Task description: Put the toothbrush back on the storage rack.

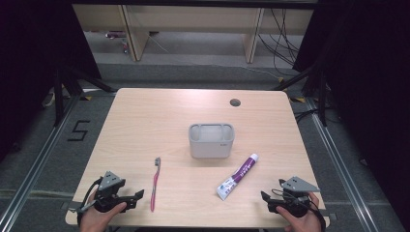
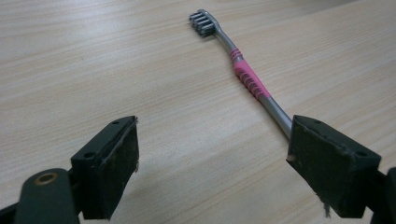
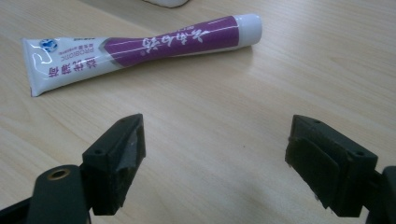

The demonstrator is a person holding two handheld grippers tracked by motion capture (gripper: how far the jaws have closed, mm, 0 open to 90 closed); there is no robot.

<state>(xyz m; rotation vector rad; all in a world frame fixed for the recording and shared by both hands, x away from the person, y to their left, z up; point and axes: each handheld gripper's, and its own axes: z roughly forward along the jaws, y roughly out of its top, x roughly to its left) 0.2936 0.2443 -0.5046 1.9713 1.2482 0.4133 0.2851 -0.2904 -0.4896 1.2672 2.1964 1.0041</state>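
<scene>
On the bench [image 1: 145, 125], near my edge, both my grippers rest low with a hand behind each. My left gripper [image 1: 126, 197] sits at the near left corner, its fingers [image 2: 108, 172] spread wide with nothing between them. Just beside it lies the toothbrush [image 1: 155, 183], pink and grey, running away from me with its bristle head at the far end. In the left gripper view the handle's near end passes behind my right-hand finger, and I cannot tell whether the two touch; the brush lies flat on the wood, head up and away.

My right gripper [image 1: 272, 200] sits at the near right corner, fingers [image 3: 116, 163] likewise wide apart and holding nothing. Ahead of it lies the toothpaste [image 1: 238, 176], a white and purple tube set on a slant, its cap pointing toward the far right and its flat crimped end toward me. In the right gripper view the tube lies across the bench beyond the fingers, apart from them.

Between and beyond the brush and the tube stands a grey holder [image 1: 211, 140], upright near the middle of the bench, touching neither. A round hole [image 1: 235, 102] shows in the bench toward the far edge.
</scene>
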